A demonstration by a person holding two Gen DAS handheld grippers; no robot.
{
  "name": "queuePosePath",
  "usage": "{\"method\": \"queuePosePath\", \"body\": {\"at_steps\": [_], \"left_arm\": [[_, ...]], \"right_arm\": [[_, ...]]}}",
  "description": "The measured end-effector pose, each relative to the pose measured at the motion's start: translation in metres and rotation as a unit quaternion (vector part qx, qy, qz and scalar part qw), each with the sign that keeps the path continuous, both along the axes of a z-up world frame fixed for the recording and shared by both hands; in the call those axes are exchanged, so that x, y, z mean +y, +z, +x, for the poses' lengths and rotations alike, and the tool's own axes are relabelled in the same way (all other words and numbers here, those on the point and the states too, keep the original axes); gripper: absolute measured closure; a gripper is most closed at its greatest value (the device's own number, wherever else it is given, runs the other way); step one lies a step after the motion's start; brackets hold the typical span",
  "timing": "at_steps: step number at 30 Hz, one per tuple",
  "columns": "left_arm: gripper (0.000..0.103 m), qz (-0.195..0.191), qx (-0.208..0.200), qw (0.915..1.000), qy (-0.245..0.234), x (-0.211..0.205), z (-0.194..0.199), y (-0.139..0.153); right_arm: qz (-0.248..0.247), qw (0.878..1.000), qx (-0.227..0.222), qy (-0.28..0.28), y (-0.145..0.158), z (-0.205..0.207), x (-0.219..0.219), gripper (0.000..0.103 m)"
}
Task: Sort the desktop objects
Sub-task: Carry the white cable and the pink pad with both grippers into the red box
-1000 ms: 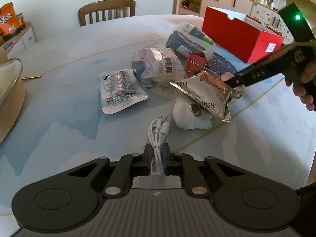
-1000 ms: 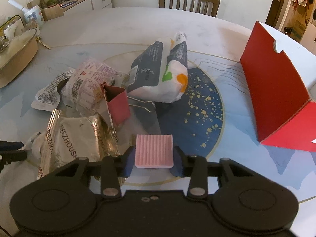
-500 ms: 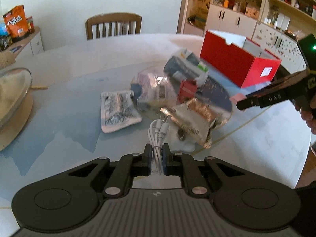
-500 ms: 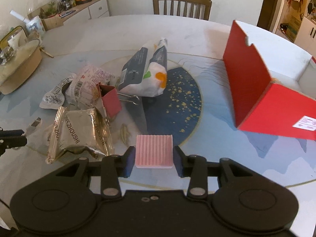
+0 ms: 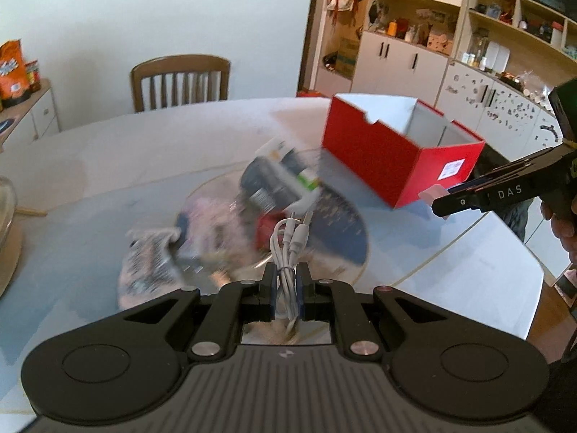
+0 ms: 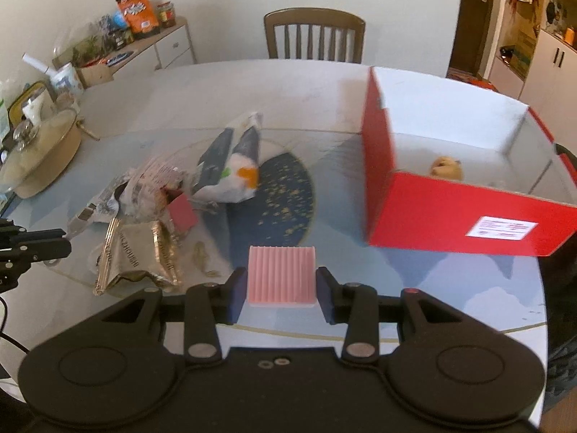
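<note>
My left gripper [image 5: 286,281] is shut on a coiled white cable [image 5: 288,249] and holds it above the table. My right gripper [image 6: 282,285] is shut on a pink ribbed block [image 6: 282,275], held above the table in front of the open red box [image 6: 461,216]. The red box [image 5: 396,155] also shows in the left wrist view, with the right gripper [image 5: 438,198] and its pink block [image 5: 431,193] beside it. A small yellow-brown object [image 6: 445,167] lies inside the box. Snack packets lie in a pile: a gold packet [image 6: 139,256], a white-and-dark bag [image 6: 230,166], a red binder clip [image 6: 182,211].
A round glass-topped table [image 6: 306,86] holds everything. A lidded pot [image 6: 39,155] stands at the left edge. A wooden chair [image 6: 313,36] stands behind the table. Cabinets and shelves [image 5: 450,47] line the room behind the box.
Both grippers have risen and swung toward the red box, each keeping its load. The box's inside has come into the right wrist view. The packet pile has dropped further below.
</note>
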State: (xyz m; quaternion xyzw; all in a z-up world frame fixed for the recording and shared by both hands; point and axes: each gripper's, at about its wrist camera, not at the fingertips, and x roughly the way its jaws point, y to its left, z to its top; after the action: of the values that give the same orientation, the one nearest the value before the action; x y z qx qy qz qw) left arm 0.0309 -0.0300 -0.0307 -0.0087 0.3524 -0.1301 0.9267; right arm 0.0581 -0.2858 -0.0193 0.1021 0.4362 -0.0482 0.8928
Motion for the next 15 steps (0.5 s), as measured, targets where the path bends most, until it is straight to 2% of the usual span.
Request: {"method": "queuePosePath", "body": {"at_steps": [7, 15], "left_arm": [[0.094, -0.010, -0.016, 0.9997, -0.016, -0.050, 0.026, 0.011], [0.094, -0.009, -0.032, 0.9982, -0.049, -0.118, 0.061, 0.025]], "right_arm": [[-0.015, 0.999, -0.029, -0.017, 0.021, -0.015, -0.050, 0.063], [-0.021, 0.999, -0.038, -0.018, 0.030, -0.021, -0.108, 0.063]]}}
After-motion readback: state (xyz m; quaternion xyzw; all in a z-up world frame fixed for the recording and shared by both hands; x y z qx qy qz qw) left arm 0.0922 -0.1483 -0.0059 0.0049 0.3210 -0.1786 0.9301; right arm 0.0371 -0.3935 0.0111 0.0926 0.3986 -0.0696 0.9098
